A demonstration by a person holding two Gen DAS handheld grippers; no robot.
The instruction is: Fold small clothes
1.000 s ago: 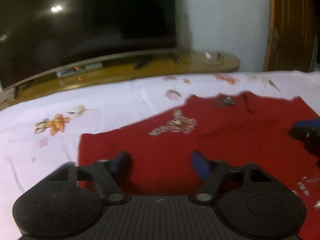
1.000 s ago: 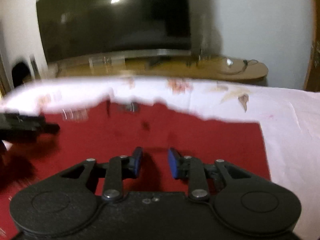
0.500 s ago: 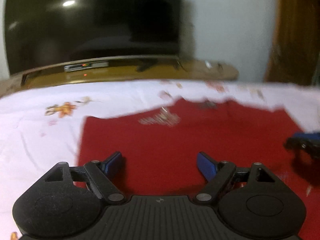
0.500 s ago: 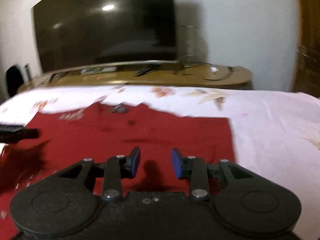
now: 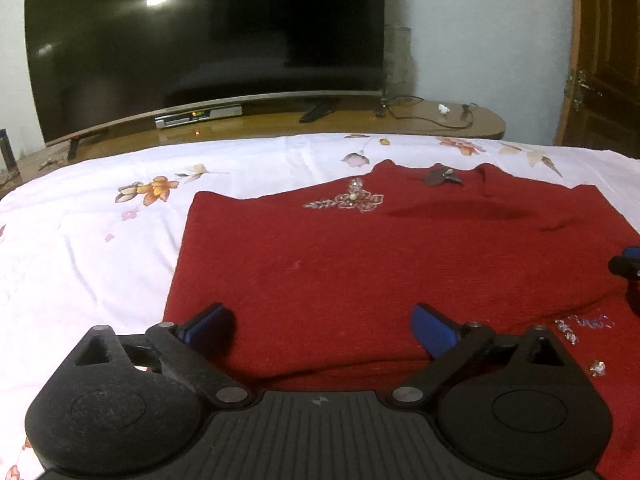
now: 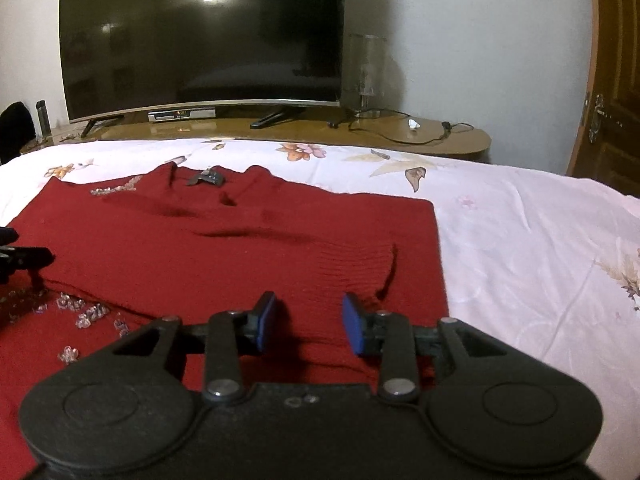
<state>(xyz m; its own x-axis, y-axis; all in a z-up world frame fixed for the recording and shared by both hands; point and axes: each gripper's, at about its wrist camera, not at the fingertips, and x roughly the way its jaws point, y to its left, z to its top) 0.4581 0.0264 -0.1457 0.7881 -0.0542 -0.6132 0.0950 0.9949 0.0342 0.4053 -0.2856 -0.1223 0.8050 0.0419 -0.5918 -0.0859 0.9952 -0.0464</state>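
The knitted sweater (image 5: 360, 272) was deep red with a silvery beaded flower motif (image 5: 352, 200), the bedsheet (image 5: 88, 248) white with orange and pink blossoms, the gripper pads (image 6: 352, 328) blue, and the television (image 6: 200, 36) black, its stand (image 6: 400, 136) seemingly tan wood.

Two low wrist views look forward across a bed (image 5: 80, 216) toward a dark television (image 5: 204, 48) on a wooden stand (image 6: 440, 142). The left view sits close over the near-left part of a red garment (image 5: 340, 260); the right view sits over its near-right part. Both share the garment, television and stand, and each catches the other gripper at its edge.
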